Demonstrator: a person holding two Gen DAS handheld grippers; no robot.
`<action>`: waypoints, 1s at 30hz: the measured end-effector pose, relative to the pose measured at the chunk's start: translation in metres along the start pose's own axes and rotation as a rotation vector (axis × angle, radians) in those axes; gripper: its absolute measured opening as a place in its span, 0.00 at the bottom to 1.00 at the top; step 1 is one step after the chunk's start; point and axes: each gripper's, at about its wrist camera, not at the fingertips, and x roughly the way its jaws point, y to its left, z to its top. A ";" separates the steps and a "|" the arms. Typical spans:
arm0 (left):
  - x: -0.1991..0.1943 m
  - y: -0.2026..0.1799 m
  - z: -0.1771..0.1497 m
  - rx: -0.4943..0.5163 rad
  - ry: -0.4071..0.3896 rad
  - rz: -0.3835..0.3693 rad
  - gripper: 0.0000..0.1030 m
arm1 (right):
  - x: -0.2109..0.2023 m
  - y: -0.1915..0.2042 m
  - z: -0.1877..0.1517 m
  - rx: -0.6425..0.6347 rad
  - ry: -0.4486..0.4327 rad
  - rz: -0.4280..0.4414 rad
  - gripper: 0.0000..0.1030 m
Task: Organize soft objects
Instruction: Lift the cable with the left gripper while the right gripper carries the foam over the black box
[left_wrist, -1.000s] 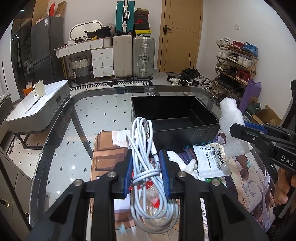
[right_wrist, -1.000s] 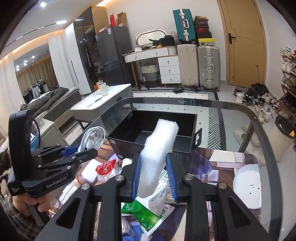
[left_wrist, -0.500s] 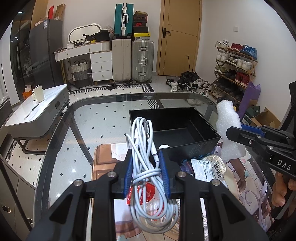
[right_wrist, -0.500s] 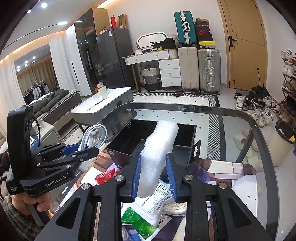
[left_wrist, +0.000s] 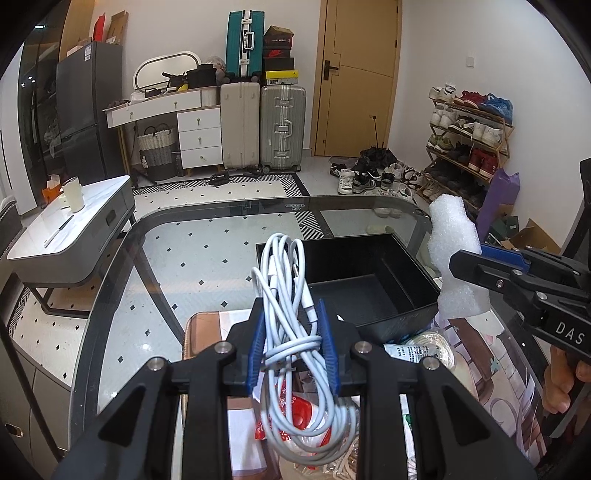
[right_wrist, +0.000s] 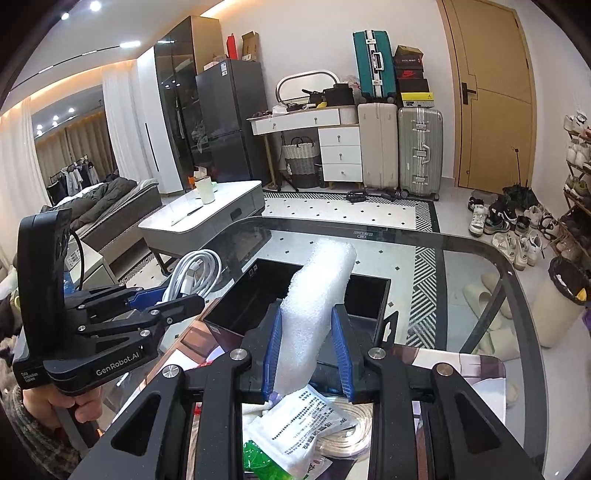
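Both grippers have lifted off the clutter and come closer to the black bin (left_wrist: 365, 280) near the table's (left_wrist: 207, 236) far edge, so both drops look close. The left gripper (left_wrist: 291, 343) is clamped on a coiled white cable (left_wrist: 291, 295); the right gripper (right_wrist: 306, 350) pinches a foam roll (right_wrist: 317, 295). Both tilt downward toward the bin, side by side.

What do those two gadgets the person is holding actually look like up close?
Each is a black plastic hand-held gripper with two fingers lined with blue pads and studded with silver screws. The left hand-held gripper reads "GenRobot.AI" in white, with a black cable behind it; the right hand-held gripper shows "DAS". A checked sleeve covers the left wrist.
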 end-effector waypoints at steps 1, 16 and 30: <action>0.000 0.001 0.000 0.001 0.000 0.000 0.25 | 0.001 0.000 0.001 -0.001 0.000 0.000 0.26; 0.012 0.002 0.017 0.004 -0.006 -0.006 0.25 | 0.011 0.000 0.013 -0.015 -0.009 0.011 0.26; 0.028 -0.003 0.031 0.013 -0.007 -0.018 0.25 | 0.024 -0.006 0.021 -0.008 0.001 0.012 0.26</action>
